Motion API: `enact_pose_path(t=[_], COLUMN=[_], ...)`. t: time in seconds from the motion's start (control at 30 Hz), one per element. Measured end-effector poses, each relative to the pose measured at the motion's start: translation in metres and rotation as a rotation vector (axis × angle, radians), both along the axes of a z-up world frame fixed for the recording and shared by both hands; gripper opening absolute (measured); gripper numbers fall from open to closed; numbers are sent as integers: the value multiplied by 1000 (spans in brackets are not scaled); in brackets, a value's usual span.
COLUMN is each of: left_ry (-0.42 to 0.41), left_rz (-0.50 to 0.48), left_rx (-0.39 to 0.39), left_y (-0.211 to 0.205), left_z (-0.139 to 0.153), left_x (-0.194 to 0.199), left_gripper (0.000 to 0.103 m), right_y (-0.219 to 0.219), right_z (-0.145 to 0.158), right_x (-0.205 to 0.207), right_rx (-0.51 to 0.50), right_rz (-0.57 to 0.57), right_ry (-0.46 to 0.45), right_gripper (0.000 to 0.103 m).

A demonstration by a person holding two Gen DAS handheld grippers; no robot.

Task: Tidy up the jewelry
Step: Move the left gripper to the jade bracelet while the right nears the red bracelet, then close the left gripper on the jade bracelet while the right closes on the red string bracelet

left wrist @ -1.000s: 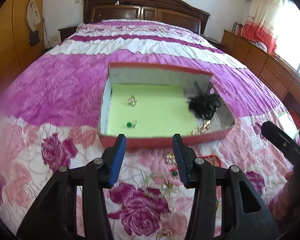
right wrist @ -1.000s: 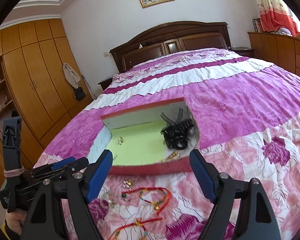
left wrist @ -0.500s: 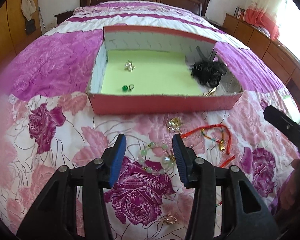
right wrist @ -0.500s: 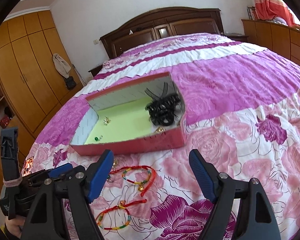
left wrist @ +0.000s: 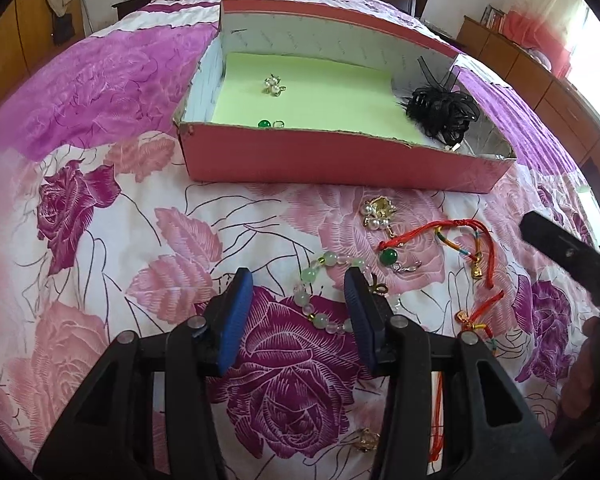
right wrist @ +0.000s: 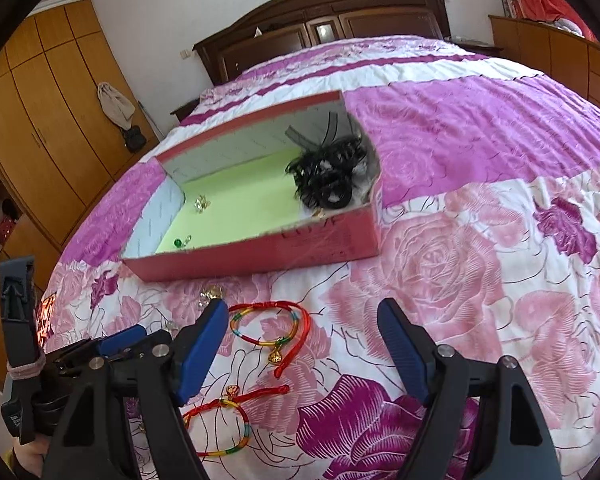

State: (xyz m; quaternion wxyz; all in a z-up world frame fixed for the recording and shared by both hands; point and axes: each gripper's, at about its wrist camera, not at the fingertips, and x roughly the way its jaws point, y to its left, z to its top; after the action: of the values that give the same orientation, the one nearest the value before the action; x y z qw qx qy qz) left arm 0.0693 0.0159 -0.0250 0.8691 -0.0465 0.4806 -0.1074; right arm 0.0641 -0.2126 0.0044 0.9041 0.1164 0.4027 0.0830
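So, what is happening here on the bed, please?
A person holds a gripper in each hand above a flowered bedspread to tidy jewelry into a red box. The box already holds small earrings and black hair ties. Outside it lie a bead bracelet, a pearl brooch and red cord bracelets. The left gripper is open over the bead bracelet; the right gripper is open over a cord bracelet. Neither holds anything.
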Motion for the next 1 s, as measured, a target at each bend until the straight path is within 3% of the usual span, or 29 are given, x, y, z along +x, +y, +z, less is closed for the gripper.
enact_pose_path(t=[0.3,0.47,0.73,0.83,1.0], left_ry=[-2,-12,8,0,-12], left_rz=[0,8,-18,-32,-47], left_rx=[-28,-73,-49,-38,-32], left_y=[5,12,3,-2,-8], left_z=[-8,-5,-10,-10,-10], left_x=[0,-2,-1,-2,-2], left_gripper=[35,18,17,17,11], right_y=[11,14,24,30,35], right_z=[-23,-32,-45,-44,-42], right_x=[13,19,24,20,17], right_rx=[-18,-34,-112,-138,-144], right_rz=[30,32,26,39,59], right_ry=[78,101,128,105,83], right_gripper=[71,69,61,51,18])
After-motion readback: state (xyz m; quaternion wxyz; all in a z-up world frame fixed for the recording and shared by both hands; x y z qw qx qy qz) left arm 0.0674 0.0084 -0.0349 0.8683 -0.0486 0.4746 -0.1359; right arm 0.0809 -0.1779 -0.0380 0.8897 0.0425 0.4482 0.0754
